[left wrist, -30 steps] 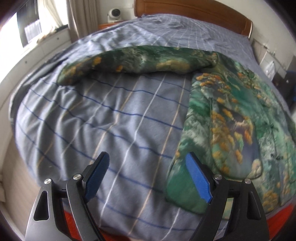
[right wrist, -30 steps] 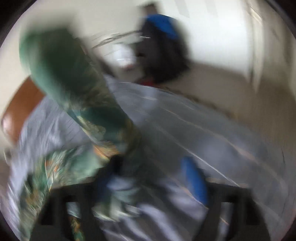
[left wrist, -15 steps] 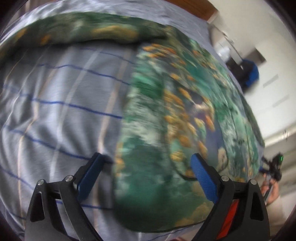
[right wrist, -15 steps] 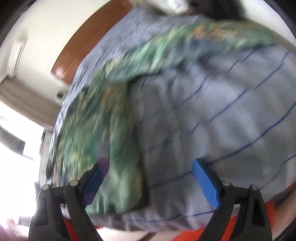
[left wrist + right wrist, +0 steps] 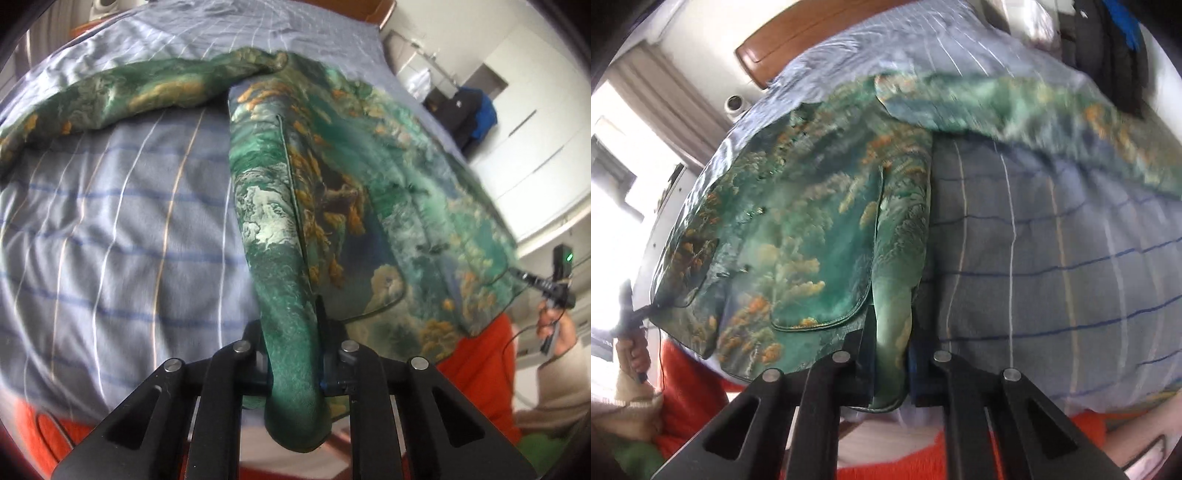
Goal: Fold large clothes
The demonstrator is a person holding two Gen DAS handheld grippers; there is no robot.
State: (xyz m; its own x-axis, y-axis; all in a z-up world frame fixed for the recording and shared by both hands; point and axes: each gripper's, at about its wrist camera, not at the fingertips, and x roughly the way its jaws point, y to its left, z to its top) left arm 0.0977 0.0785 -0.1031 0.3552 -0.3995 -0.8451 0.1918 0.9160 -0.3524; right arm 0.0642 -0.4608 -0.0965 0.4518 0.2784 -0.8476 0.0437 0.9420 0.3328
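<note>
garment: 1 green landscape-print jacket [image 5: 388,192], smooth satiny cloth with orange and white foliage patches, lying flat on the bed, front up, hem at the near edge
sleeves: 2, both spread out sideways; in the left wrist view 1 runs from 12 toward 9 o'clock [image 5: 155,88], in the right wrist view the other runs from 12 toward 3 o'clock [image 5: 1052,118], blurred
pockets: 2 patch pockets with rounded corners, 1 at each lower front [image 5: 827,258]
left gripper [image 5: 291,354]: jaws just closed, clamped tight on a rolled fold of the jacket's hem corner at 6 o'clock
right gripper [image 5: 890,354]: jaws just closed, pinching the opposite hem corner at 6 o'clock
bed cover [image 5: 122,221]: 1, soft grey-blue cloth, thin blue, white and tan grid lines, lightly creased
headboard [image 5: 798,40]: 1, brown wood, rounded corner, 11 o'clock in the right wrist view
</note>
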